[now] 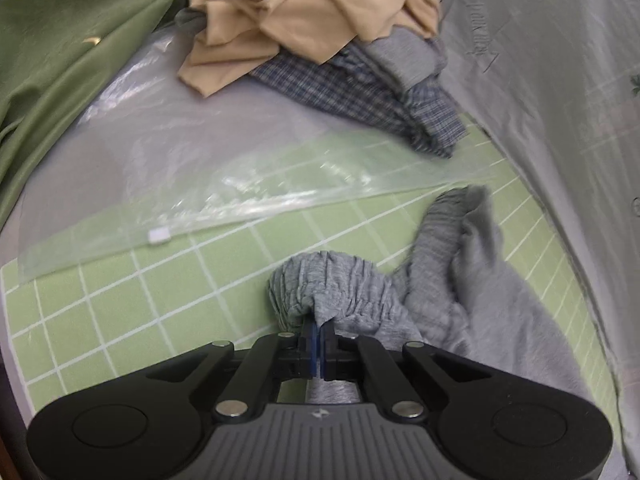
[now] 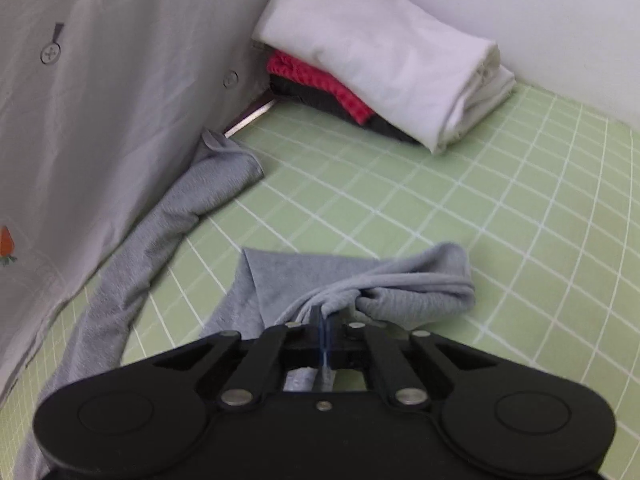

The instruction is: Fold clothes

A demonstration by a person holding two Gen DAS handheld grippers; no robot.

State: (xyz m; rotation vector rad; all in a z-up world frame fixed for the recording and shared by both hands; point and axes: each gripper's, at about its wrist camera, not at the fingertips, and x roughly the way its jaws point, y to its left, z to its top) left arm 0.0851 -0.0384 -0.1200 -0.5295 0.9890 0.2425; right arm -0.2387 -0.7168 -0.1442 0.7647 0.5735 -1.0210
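Grey knit garment: lies bunched on the green gridded mat, gathered waistband just ahead of the left gripper, whose blue pads are clenched on a fold of it. Right gripper: jaws pressed together on a pinch of the same grey cloth; one leg trails off to its left along the pale sheet wall. Beyond the left gripper: clear plastic bag, tan cloth atop plaid fabric. Far ahead of the right gripper: folded white piece over red and dark items.
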